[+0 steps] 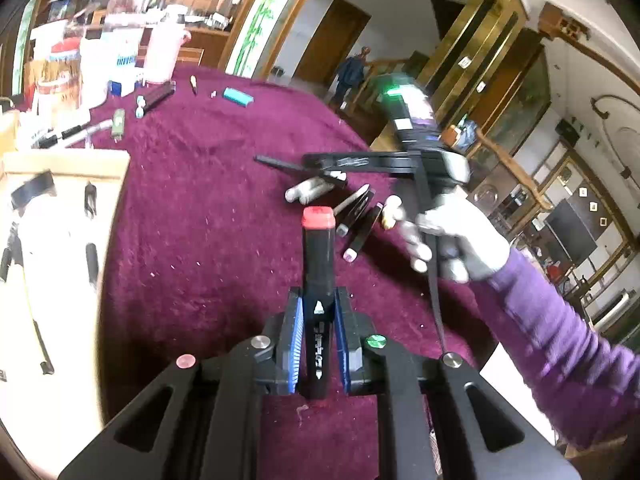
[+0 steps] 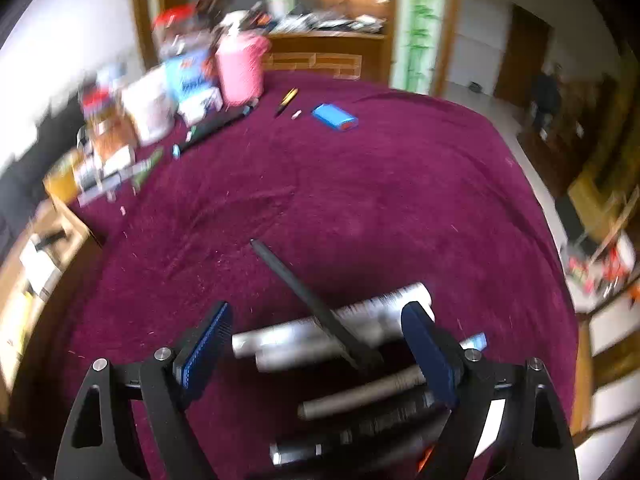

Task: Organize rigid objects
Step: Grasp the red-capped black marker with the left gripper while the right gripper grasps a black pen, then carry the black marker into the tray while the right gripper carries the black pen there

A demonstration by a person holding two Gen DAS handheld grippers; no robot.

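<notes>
My left gripper (image 1: 317, 312) is shut on a black marker with a red cap (image 1: 319, 248), held above the purple cloth. Beyond it lies a pile of pens and markers (image 1: 352, 208). My right gripper (image 2: 316, 332) is open and hovers over that pile, with silver markers (image 2: 320, 328) and a thin black stick (image 2: 304, 292) between its fingers, untouched. The right gripper also shows in the left wrist view (image 1: 340, 168), held by a gloved hand (image 1: 452, 232). A cream box (image 1: 48, 248) with several dark pens in it stands at the left.
A purple cloth covers the table (image 2: 360, 184). At the far side lie a blue case (image 2: 334, 117), a yellow-black pen (image 2: 286, 101) and a long black item (image 2: 216, 124). Boxes, bags and a pink container (image 2: 240, 68) crowd the far left edge.
</notes>
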